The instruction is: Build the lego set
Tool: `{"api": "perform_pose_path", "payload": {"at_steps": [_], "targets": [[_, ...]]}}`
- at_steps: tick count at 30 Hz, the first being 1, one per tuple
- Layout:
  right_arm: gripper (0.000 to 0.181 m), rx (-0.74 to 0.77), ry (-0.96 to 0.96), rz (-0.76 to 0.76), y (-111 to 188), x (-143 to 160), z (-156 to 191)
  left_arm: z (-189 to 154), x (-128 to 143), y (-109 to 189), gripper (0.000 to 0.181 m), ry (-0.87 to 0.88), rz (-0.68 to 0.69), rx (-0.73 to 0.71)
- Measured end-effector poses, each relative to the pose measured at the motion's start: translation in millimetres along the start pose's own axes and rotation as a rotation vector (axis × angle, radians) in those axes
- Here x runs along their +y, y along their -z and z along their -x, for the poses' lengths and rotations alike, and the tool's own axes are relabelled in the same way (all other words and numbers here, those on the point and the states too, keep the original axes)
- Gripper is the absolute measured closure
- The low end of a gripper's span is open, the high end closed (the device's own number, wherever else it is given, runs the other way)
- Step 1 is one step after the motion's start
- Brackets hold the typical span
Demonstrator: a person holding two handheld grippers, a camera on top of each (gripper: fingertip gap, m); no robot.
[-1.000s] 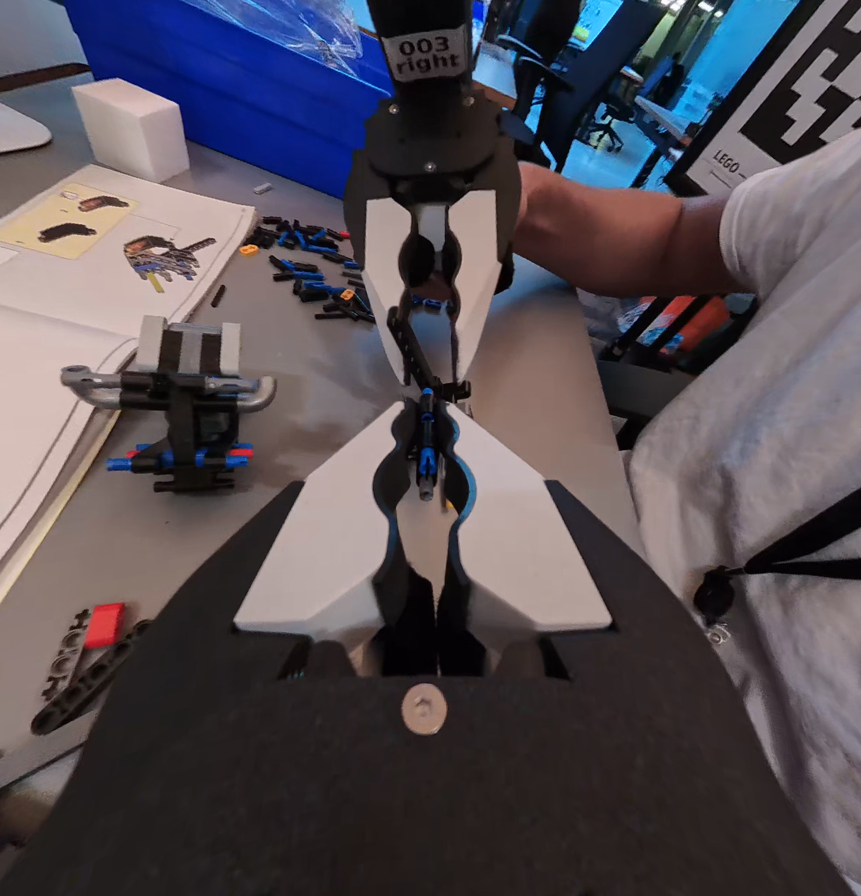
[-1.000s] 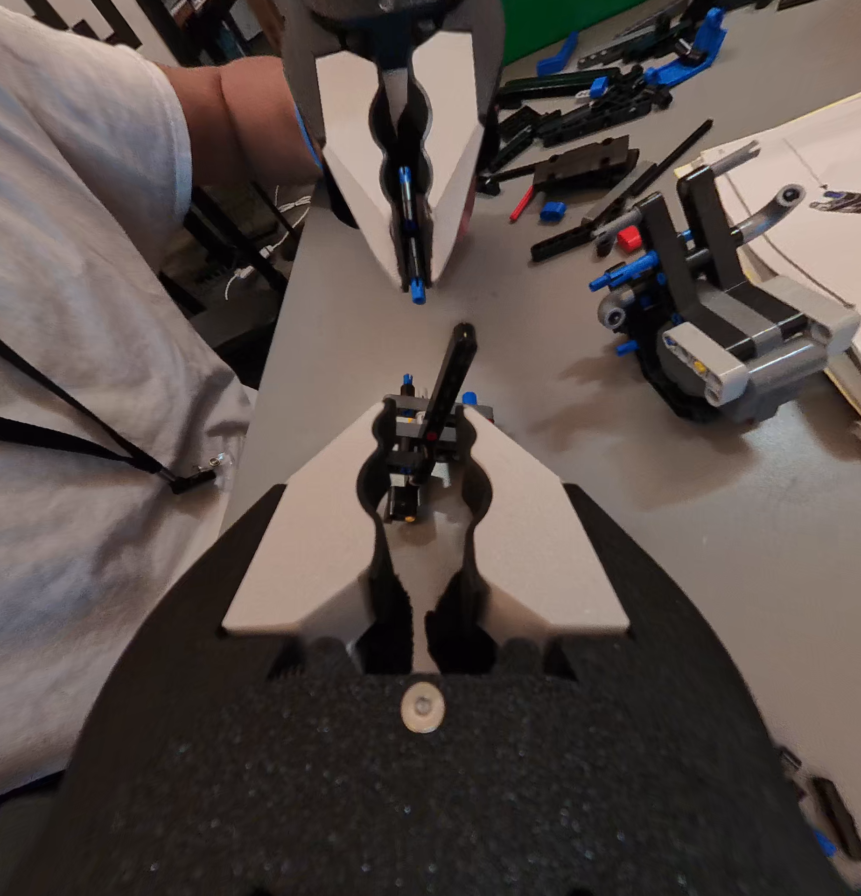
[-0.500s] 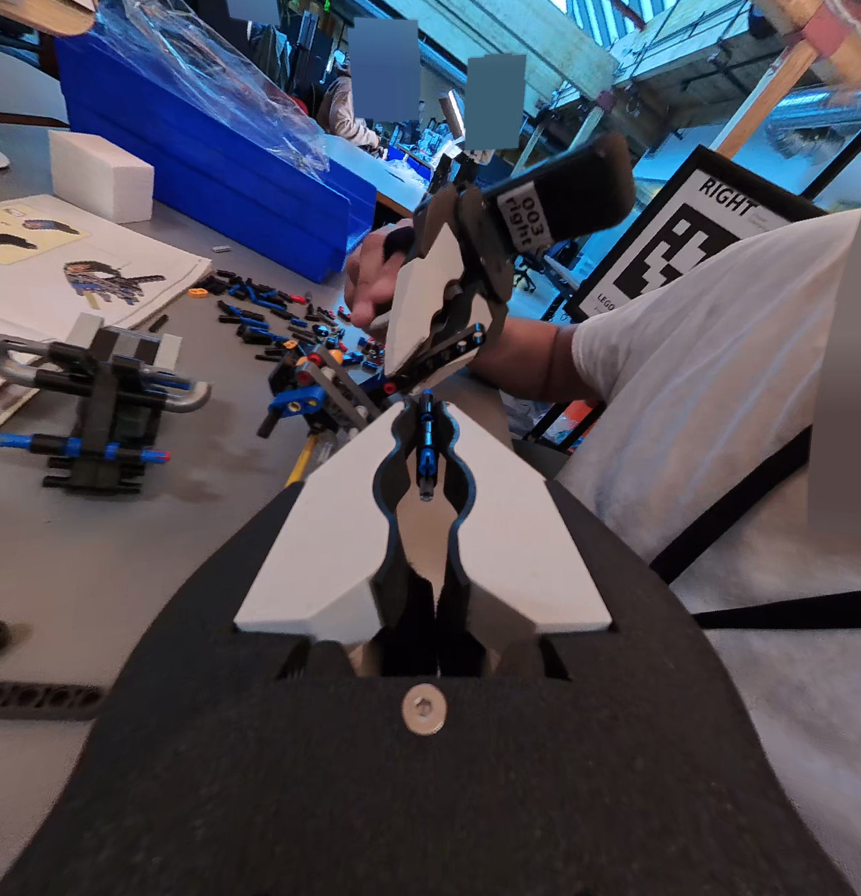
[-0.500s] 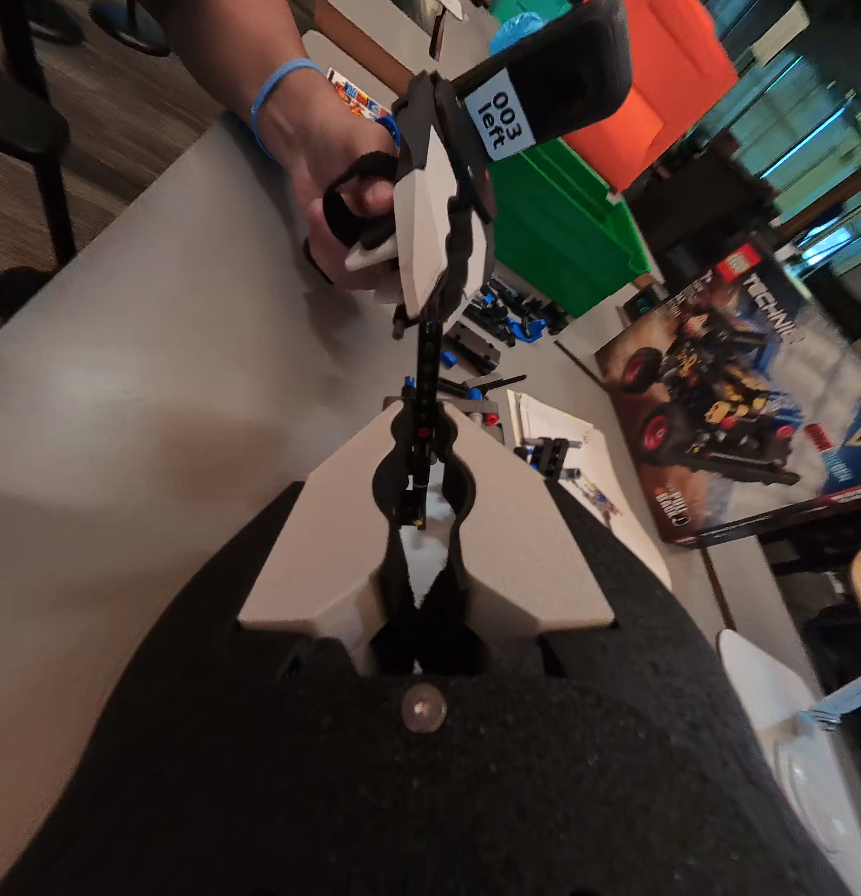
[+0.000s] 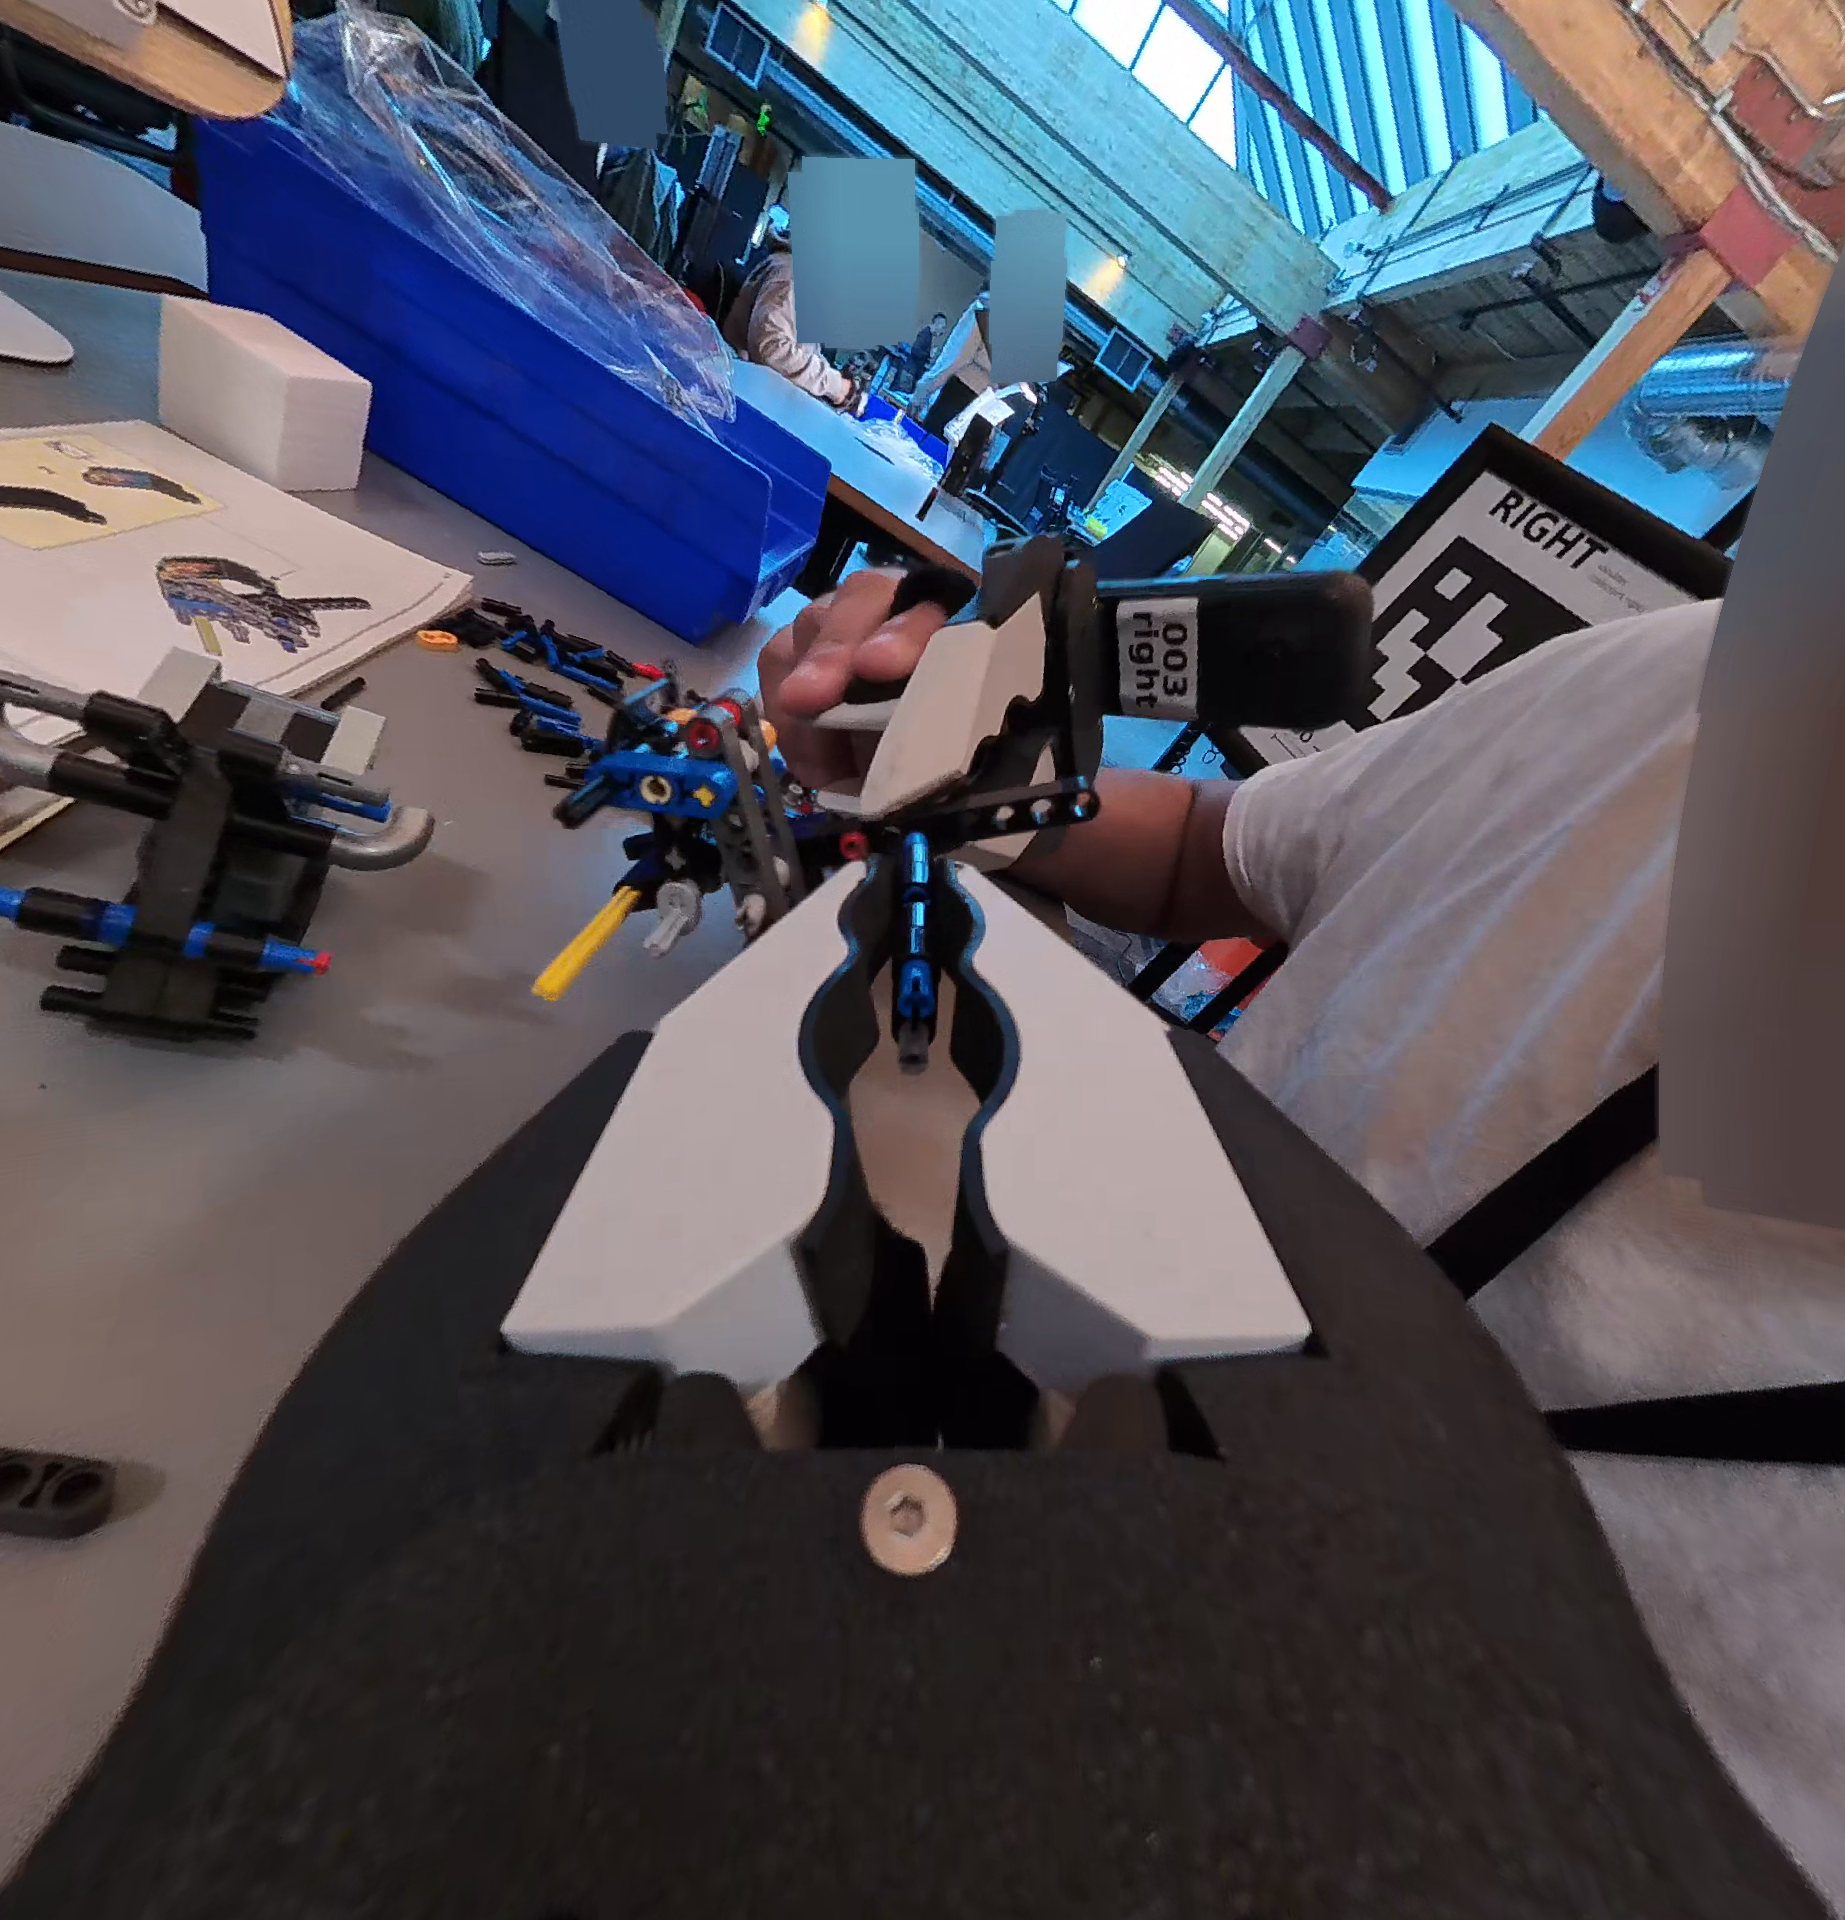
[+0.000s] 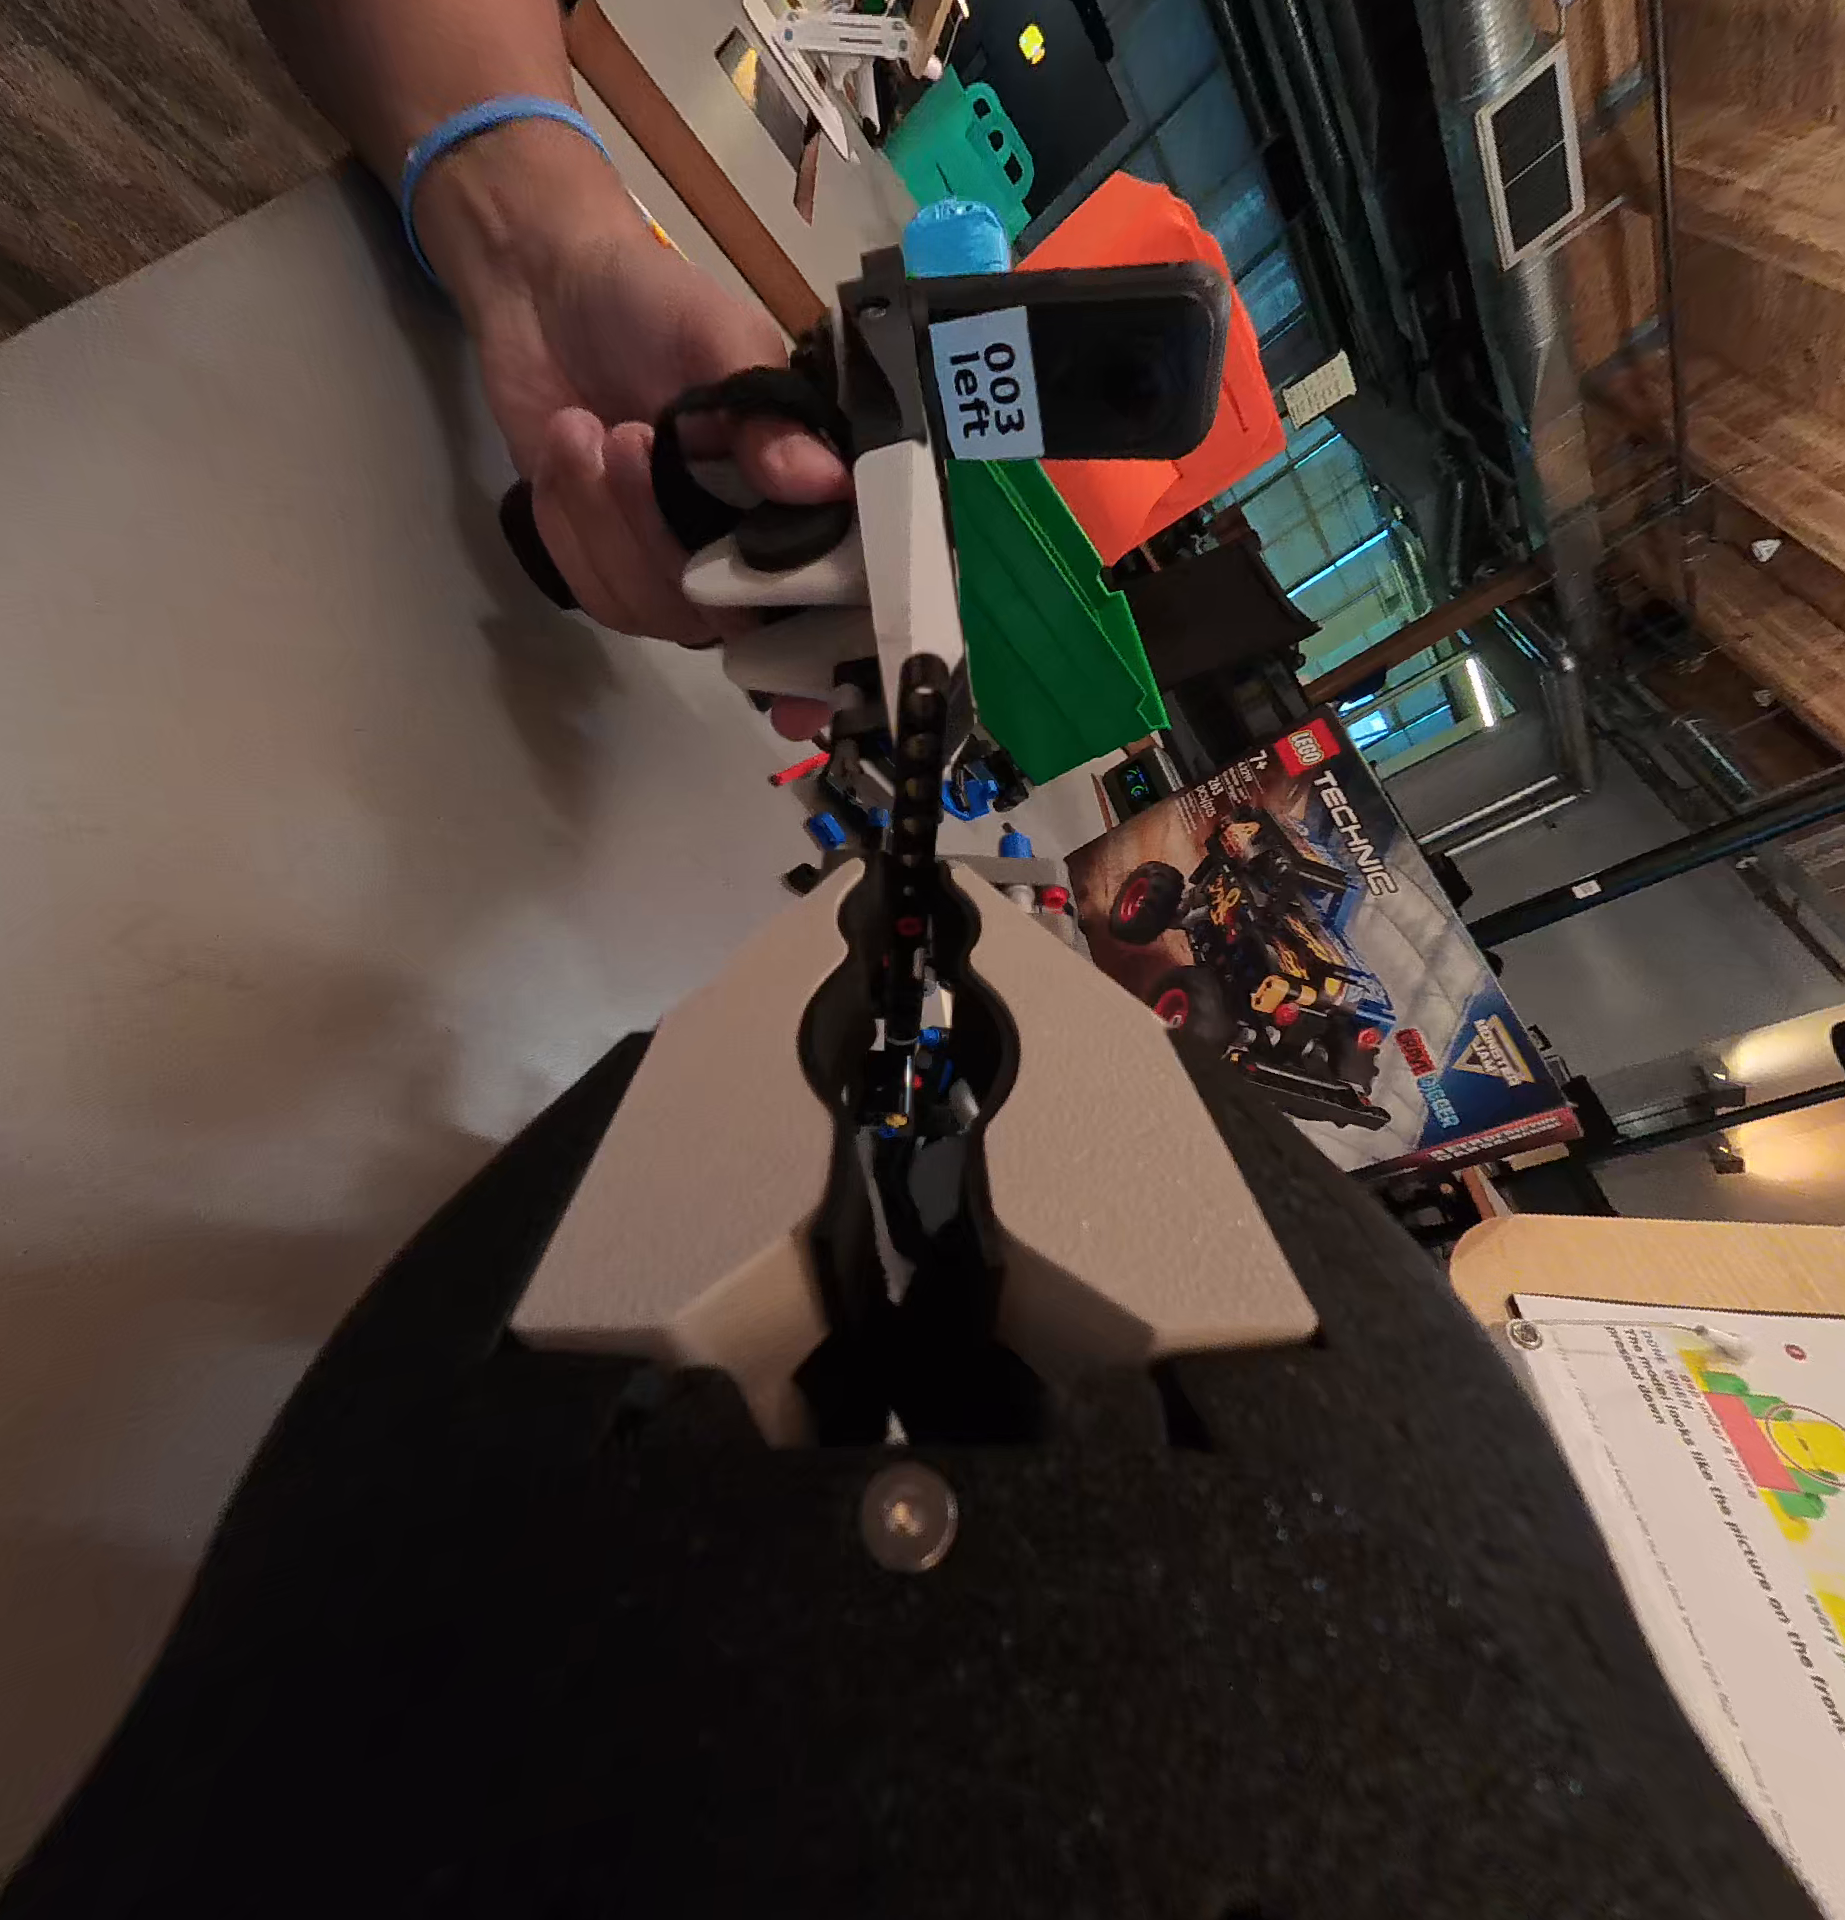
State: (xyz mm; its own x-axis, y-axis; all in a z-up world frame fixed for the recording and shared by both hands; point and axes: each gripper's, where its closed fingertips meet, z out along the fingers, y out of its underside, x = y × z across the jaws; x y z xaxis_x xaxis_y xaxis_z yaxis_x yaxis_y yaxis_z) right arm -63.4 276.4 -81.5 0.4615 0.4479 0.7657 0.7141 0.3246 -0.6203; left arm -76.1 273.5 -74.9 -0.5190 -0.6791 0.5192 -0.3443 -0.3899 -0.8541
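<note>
Tilted sideways now, right gripper (image 5: 902,805) clamps black beam (image 5: 1011,816); left gripper (image 5: 913,883) pinches, seemingly, blue pin (image 5: 914,935).

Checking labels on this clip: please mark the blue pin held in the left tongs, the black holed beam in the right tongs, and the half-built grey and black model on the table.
Blue pin (image 5: 914,935), left wrist view, mid-shaft.
Black holed beam (image 6: 913,810), right wrist view, middle holes.
Grey and black model (image 5: 196,831), left wrist view, black central frame.

A grey tabletop (image 5: 222,1143) stands in a large hall with wooden beams (image 5: 1053,135) and a bright skylight (image 5: 1344,94) overhead. Brick wall (image 6: 1780,343) and metal ducts (image 6: 1520,239) show on one side, windows (image 6: 1323,520) beyond. Farther tables and dark office chairs (image 5: 1043,468) stand behind.
</note>
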Motion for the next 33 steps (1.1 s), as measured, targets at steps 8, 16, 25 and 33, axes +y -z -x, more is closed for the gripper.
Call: {"api": "perform_pose_path", "payload": {"at_steps": [8,16,25,33], "targets": [[0.175,0.011,-0.042,-0.056,-2.8,-2.8,-4.2,0.4,1.3,-1.2,0.177,0.052,-0.014,0.0],[0.175,0.011,-0.037,-0.053,-5.8,-2.7,-1.9,0.2,5.0,-4.2,0.177,0.085,-0.016,-0.006],[0.175,0.019,-0.084,-0.061,-6.0,0.0,-5.1,2.9,0.7,-2.7,0.176,0.08,-0.043,-0.025],[0.175,0.009,-0.077,-0.063,-8.2,-3.0,-1.9,5.4,2.7,-3.3,0.176,0.093,-0.034,-0.028]]}}
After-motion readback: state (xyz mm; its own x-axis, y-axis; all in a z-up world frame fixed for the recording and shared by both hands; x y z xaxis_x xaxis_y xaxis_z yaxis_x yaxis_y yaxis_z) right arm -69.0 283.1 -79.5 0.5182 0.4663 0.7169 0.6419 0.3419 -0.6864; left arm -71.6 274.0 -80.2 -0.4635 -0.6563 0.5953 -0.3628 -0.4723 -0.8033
